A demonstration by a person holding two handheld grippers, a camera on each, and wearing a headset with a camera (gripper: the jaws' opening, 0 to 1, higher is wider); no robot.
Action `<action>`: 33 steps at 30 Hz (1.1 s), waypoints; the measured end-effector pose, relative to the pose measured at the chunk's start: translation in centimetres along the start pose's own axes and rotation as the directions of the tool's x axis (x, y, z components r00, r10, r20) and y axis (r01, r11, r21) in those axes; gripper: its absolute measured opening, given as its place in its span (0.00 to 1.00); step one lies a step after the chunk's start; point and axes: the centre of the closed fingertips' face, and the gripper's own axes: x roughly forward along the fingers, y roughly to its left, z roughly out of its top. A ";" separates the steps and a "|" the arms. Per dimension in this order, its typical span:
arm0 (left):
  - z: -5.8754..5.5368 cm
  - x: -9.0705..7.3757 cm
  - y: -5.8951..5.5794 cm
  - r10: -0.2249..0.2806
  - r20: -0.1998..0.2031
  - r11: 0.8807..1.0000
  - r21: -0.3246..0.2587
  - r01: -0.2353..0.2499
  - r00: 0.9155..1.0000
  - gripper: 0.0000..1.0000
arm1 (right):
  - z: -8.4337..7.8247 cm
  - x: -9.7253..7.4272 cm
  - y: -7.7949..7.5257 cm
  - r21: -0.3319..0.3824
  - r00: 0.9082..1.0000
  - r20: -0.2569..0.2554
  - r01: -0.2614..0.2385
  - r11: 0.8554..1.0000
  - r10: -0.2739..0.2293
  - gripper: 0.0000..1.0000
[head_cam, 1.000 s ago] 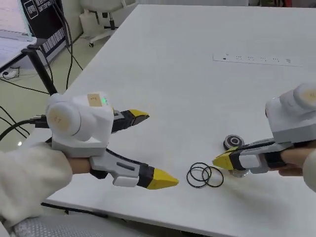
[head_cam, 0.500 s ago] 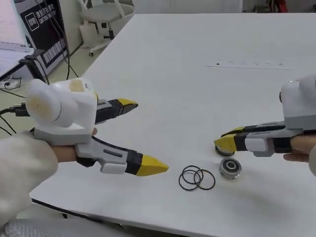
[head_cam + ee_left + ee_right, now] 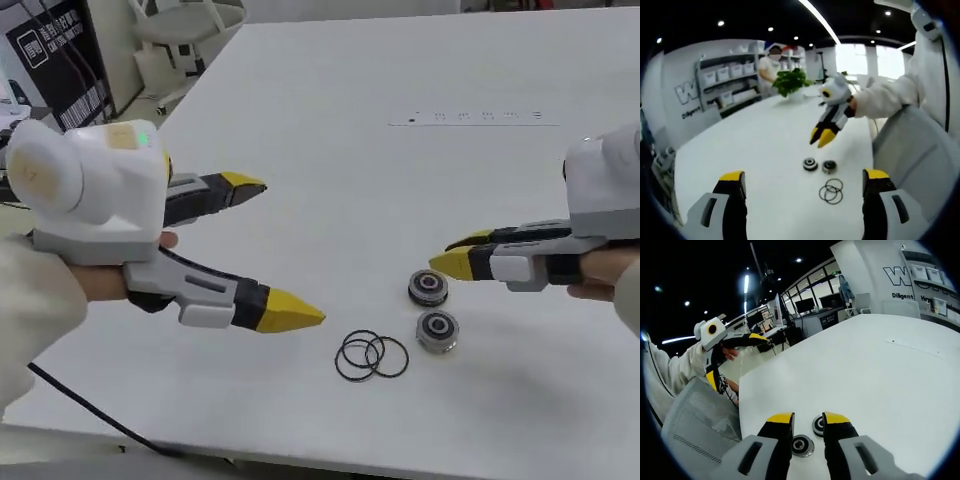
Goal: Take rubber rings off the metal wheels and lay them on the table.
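Hovering: left tongs (image 3: 282,250) wide apart, right tongs (image 3: 447,255) narrowly apart; a nudge could roll small round metal wheels (image 3: 428,288) away.

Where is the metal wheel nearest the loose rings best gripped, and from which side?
Across its outer rim, probably from above: the wheel lies flat on the table, hub up, so its sides are exposed; the rubber rings lie close beside it.

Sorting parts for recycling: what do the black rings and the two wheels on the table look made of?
Rings: thin, matte black loops, probably rubber. Wheels: shiny grey rims, likely metal; the dark centres are too small to judge.
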 end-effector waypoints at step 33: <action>2.2 9.8 0.5 -0.179 0.041 0.983 0.054 0.177 0.983 0.86 | -3.8 0.8 -2.5 0.008 0.997 -0.066 0.047 0.999 -0.046 0.23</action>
